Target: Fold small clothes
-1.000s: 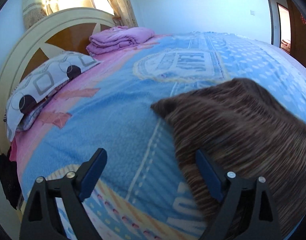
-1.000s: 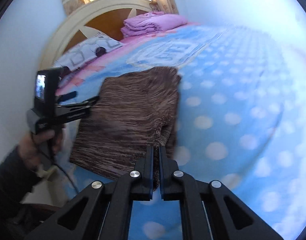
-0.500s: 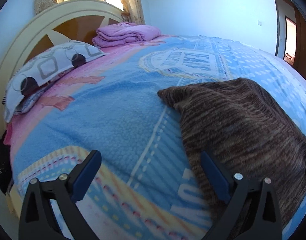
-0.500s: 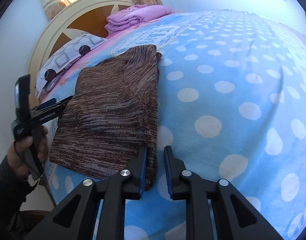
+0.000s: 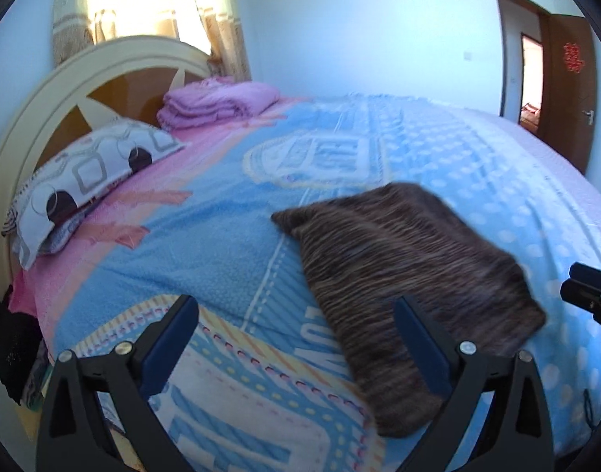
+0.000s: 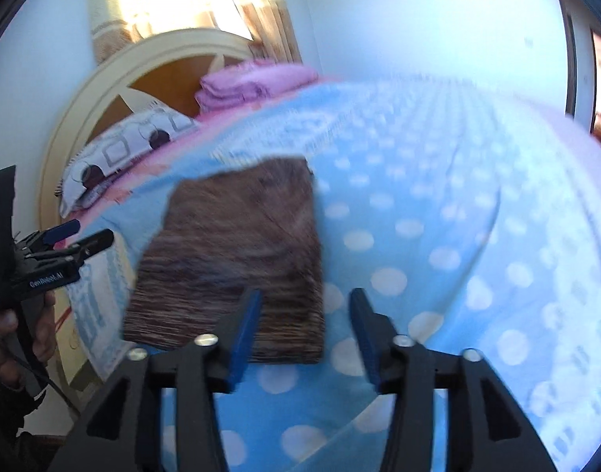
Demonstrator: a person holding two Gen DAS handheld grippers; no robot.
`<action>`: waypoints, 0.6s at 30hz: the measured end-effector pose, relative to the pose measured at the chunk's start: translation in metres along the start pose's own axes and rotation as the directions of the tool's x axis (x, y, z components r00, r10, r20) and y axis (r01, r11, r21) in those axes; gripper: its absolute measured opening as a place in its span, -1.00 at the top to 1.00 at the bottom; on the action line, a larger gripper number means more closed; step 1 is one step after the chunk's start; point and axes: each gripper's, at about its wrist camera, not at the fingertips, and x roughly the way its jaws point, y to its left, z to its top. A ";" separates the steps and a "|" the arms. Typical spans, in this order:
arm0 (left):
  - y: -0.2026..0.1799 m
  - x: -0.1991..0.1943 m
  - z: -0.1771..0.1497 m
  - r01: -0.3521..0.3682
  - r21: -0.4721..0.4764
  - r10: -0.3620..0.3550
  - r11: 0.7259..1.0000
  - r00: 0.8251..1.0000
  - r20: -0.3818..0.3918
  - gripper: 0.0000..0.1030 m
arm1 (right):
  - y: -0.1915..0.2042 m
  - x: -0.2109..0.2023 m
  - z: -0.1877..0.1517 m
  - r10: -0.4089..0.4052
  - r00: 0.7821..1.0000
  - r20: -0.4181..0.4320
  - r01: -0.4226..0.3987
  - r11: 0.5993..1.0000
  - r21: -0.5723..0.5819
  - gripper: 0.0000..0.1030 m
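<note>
A brown striped knit garment [image 5: 402, 275] lies folded flat in a rough rectangle on the blue bedspread [image 5: 222, 236]; it also shows in the right wrist view [image 6: 241, 259]. My left gripper [image 5: 296, 338] is open and empty, above the bed near the garment's left edge. My right gripper [image 6: 304, 330] is open and empty, just off the garment's near right corner. The left gripper also shows in the right wrist view [image 6: 80, 236], held in a hand at the far left.
A patterned pillow [image 5: 92, 173] and a folded pink blanket [image 5: 218, 102] lie by the cream headboard [image 5: 45, 102]. A brown door [image 5: 564, 90] stands open at the far right. Dark clothing [image 5: 9, 350] hangs off the bed's left edge.
My right gripper has opened, let go of the garment's edge and drawn back. The garment now lies flat. My left gripper has pulled back and away from it, staying open.
</note>
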 end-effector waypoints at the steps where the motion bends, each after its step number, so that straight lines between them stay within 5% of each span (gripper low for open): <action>1: 0.000 -0.005 0.001 0.007 -0.003 -0.007 1.000 1.000 0.013 -0.98 | 0.006 -0.008 0.000 -0.004 1.000 0.024 0.005 1.000 -0.011 -0.20; 11: 0.000 -0.039 0.014 0.059 -0.020 -0.056 0.998 0.993 0.108 -1.00 | 0.043 -0.060 0.003 -0.021 0.986 0.163 0.036 0.995 -0.092 -0.20; 18: 0.000 -0.043 0.014 0.055 -0.017 -0.052 0.998 0.992 0.114 -1.00 | 0.043 -0.067 0.006 -0.022 0.982 0.188 0.039 0.996 -0.086 -0.20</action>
